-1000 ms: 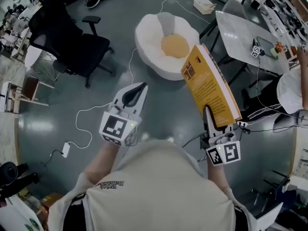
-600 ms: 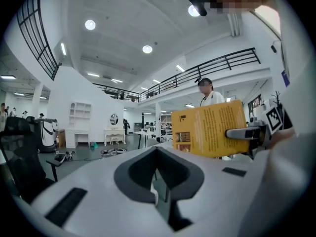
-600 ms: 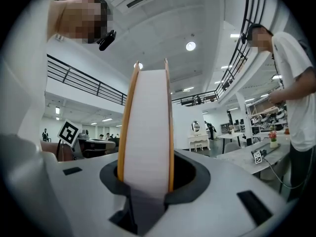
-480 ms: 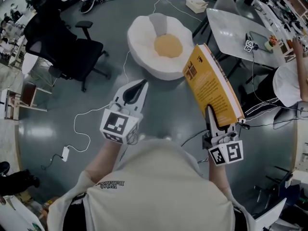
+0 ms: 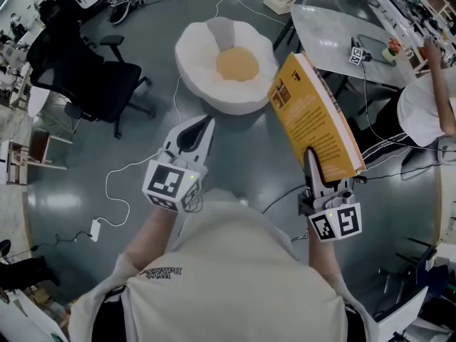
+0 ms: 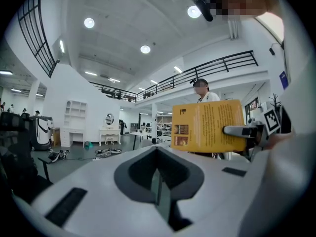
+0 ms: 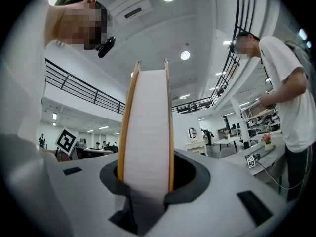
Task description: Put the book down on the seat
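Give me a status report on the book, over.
Right hand-held gripper shut on yellow book. Left hand-held gripper shut, empty. Book not yet on white seat ahead; white cable trails beside it.

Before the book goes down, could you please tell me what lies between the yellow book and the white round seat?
Only bare grey floor, as the head view shows: nothing stands between the yellow book and the white round seat.
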The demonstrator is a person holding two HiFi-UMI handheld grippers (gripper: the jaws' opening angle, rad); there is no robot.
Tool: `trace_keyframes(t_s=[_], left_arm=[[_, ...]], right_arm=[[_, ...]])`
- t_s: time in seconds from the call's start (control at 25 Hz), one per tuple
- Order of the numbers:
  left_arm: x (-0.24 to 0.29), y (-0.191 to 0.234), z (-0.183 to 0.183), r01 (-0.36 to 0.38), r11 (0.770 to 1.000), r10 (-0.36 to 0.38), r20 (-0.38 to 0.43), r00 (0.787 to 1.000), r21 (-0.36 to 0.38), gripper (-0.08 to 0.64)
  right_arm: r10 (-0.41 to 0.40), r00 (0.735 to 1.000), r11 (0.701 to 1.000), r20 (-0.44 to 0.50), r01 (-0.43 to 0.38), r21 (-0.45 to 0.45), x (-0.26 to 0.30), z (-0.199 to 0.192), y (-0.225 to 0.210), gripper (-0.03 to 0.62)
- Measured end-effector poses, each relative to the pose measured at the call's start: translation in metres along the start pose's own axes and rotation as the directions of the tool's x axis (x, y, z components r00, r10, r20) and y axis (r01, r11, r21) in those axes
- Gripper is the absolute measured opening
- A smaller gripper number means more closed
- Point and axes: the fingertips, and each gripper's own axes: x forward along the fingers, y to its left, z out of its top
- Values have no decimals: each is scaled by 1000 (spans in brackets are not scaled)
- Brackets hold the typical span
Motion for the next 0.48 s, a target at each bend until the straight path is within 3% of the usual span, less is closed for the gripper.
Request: trace_keyframes(t_s=[0.48], left_arm=[[27, -7, -10, -25, 997, 24, 14, 1000, 77, 11]], right_arm=[[50, 999, 999, 7, -50, 15, 8, -27, -23, 144]])
